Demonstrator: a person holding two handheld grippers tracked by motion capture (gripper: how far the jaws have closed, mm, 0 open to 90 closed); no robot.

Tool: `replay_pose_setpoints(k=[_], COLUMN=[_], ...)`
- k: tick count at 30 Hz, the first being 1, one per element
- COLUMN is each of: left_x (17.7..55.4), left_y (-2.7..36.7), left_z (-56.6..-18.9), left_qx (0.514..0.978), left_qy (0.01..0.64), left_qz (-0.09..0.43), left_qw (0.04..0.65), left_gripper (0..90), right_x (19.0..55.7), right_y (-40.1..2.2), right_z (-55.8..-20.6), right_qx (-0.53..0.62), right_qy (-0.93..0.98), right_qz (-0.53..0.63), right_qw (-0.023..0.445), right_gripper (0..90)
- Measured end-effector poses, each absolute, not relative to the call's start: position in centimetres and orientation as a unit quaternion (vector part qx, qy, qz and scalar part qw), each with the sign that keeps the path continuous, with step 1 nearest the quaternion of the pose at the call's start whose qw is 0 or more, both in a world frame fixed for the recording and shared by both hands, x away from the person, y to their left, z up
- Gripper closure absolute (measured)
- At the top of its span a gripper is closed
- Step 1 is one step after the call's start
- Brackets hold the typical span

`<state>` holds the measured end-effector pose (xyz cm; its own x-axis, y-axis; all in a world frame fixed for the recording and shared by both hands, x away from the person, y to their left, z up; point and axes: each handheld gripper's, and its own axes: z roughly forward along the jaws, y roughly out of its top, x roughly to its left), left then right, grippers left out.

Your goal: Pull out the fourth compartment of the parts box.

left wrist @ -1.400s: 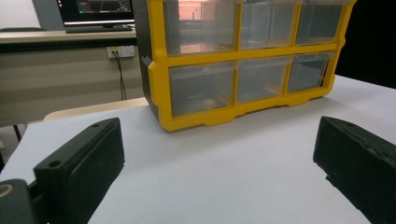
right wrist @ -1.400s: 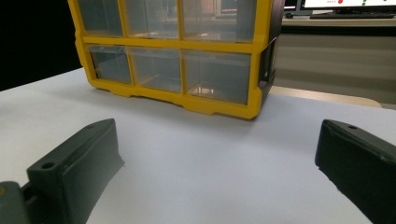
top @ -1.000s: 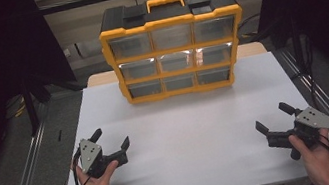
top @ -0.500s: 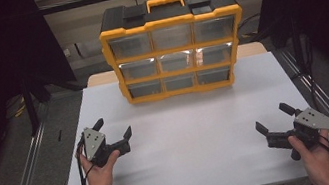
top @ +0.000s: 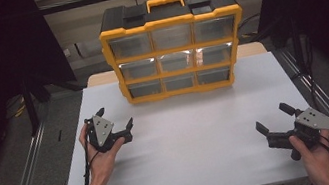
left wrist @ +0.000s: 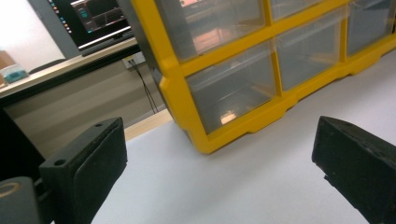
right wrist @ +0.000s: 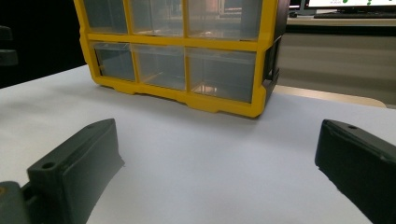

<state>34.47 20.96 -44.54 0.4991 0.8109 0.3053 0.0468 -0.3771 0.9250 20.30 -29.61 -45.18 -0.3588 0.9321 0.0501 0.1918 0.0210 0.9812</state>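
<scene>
Yellow-and-black drawer cabinet (top: 174,45) stands upright at upper centre of the high view, at the far edge of the white table (top: 203,157); nine clear drawers, three rows of three. Left gripper (top: 116,125) at left of centre, lifted, jaws spread and empty, aimed at the bottom-left drawer (left wrist: 231,91). Right gripper (top: 272,119) at lower right, jaws spread, empty, well apart from the cabinet.

Risk, judged: the cabinet looks light and unanchored; a drawer pull could drag or tip it unless braced. Clear drawer fronts may offer poor purchase.

No brand or label readable; the monitor (left wrist: 95,16) text at upper left of the left gripper view is too small to read.
</scene>
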Motion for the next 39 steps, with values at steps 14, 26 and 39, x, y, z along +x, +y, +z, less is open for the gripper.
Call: replay_pose_setpoints(k=[14, 26, 39], left_x=[36.3, 37.4, 38.7], left_y=[19.7, 18.1, 17.3], left_z=[-43.7, -42.8, -40.8], left_qx=[0.753, 0.761, 0.737], left_qy=[0.199, 0.134, 0.094], left_qz=[0.461, 0.516, 0.583], left_qw=[0.426, 0.370, 0.330], left_gripper=[2.2, 4.9, 5.9], right_x=[20.8, 20.7, 20.6], right_y=[-29.3, -29.3, -29.3], right_z=[-45.4, -45.4, -45.3], right_qx=[0.456, 0.455, 0.453], right_qy=[0.630, 0.632, 0.635], right_qz=[0.531, 0.531, 0.530], right_qw=[0.336, 0.334, 0.333], right_gripper=[0.0, 0.0, 0.0])
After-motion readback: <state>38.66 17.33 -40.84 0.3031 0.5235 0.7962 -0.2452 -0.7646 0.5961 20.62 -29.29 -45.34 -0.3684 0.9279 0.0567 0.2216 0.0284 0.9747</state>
